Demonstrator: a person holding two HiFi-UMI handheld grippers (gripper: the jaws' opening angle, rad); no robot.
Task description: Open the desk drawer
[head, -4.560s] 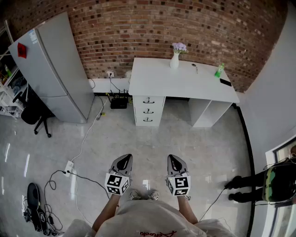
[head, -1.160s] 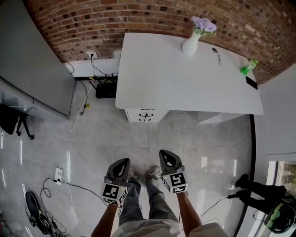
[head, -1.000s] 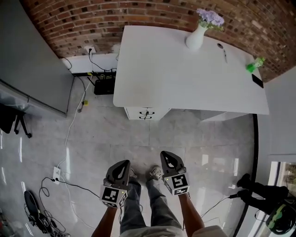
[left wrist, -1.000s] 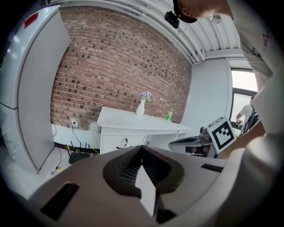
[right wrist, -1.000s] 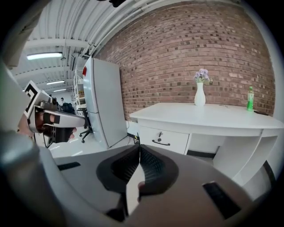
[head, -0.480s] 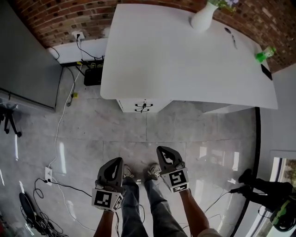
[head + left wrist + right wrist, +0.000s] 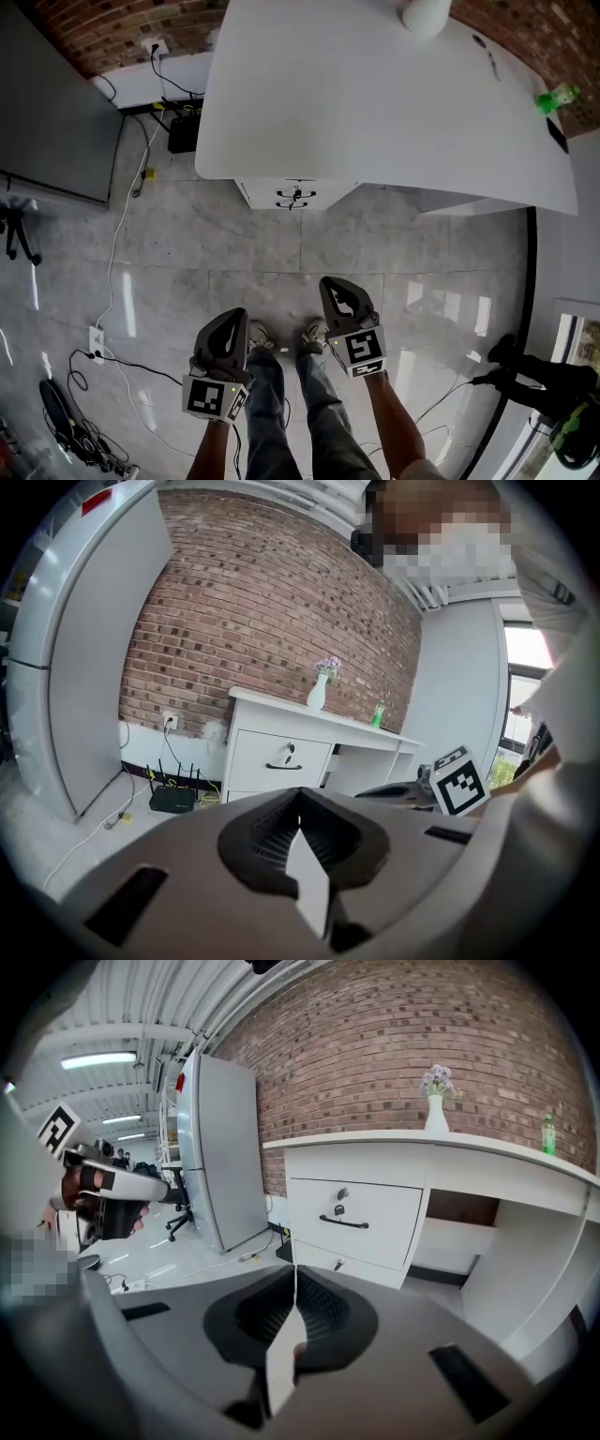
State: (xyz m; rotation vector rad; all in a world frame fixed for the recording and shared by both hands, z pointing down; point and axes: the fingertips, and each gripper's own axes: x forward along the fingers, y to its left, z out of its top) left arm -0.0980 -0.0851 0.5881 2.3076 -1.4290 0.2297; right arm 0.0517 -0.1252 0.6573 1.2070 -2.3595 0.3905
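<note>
White table (image 7: 375,112) stands against the brick wall (image 7: 262,602), with a drawer unit under its left end as the head view shows it. The top drawer (image 7: 394,1208) is closed, its front flush with the unit and its dark handle (image 7: 342,1222) free. The left gripper (image 7: 230,321) and right gripper (image 7: 336,287) are held over the grey floor (image 7: 281,253), in front of the table and well apart from the drawer. Left fingers (image 7: 267,832) are pressed together with nothing between them. Right fingers (image 7: 323,1312) are likewise pressed together and empty. A vase (image 7: 436,1115) and a green bottle (image 7: 547,1134) stand on the table. A grey refrigerator (image 7: 220,1147) stands to the left of the table.
</note>
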